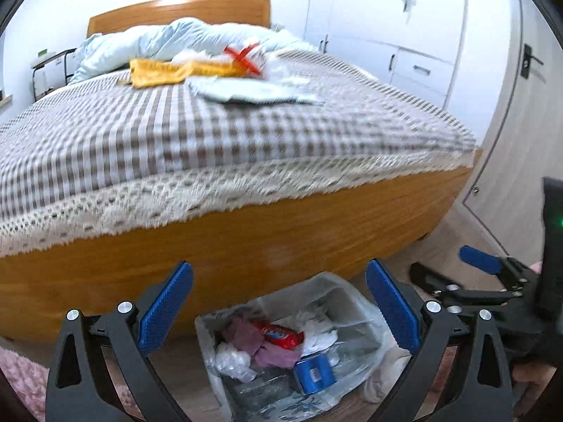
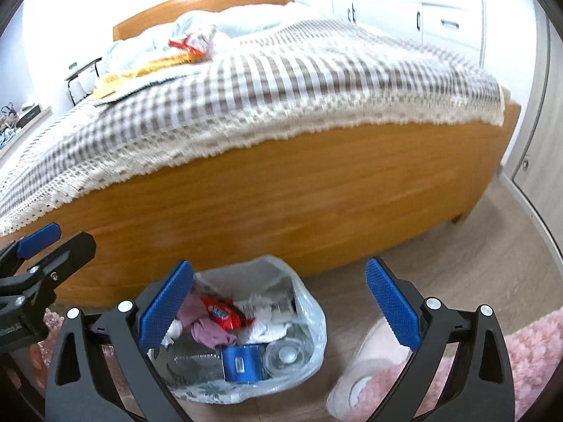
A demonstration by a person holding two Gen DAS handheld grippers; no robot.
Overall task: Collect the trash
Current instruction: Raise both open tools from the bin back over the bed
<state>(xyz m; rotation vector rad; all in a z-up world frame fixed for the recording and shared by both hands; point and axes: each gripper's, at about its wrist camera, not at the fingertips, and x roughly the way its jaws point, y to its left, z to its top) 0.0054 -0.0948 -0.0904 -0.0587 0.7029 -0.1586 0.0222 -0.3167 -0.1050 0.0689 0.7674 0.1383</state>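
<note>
A bin lined with a clear plastic bag [image 1: 346, 290] [image 2: 311, 316] stands on the floor against the bed's wooden footboard. It holds tissues, a red wrapper [image 1: 281, 336], purple cloth and a blue can [image 2: 242, 364]. My left gripper [image 1: 279, 309] hangs open above the bin with nothing between its blue pads. The right gripper [image 2: 279, 309] is open too, empty, above the bin's right side. On the bed lie a yellow wrapper [image 1: 162, 70] [image 2: 147, 66], a red-and-white bag [image 1: 246, 54] [image 2: 191, 44] and a pale flat mailer [image 1: 253, 93].
The checked bedspread [image 1: 176, 133] has a lace edge over the footboard [image 2: 281, 204]. A pale slipper [image 2: 369, 362] and a pink rug [image 2: 535, 351] lie right of the bin. White wardrobes [image 1: 404, 35] and a door [image 1: 527, 105] stand to the right.
</note>
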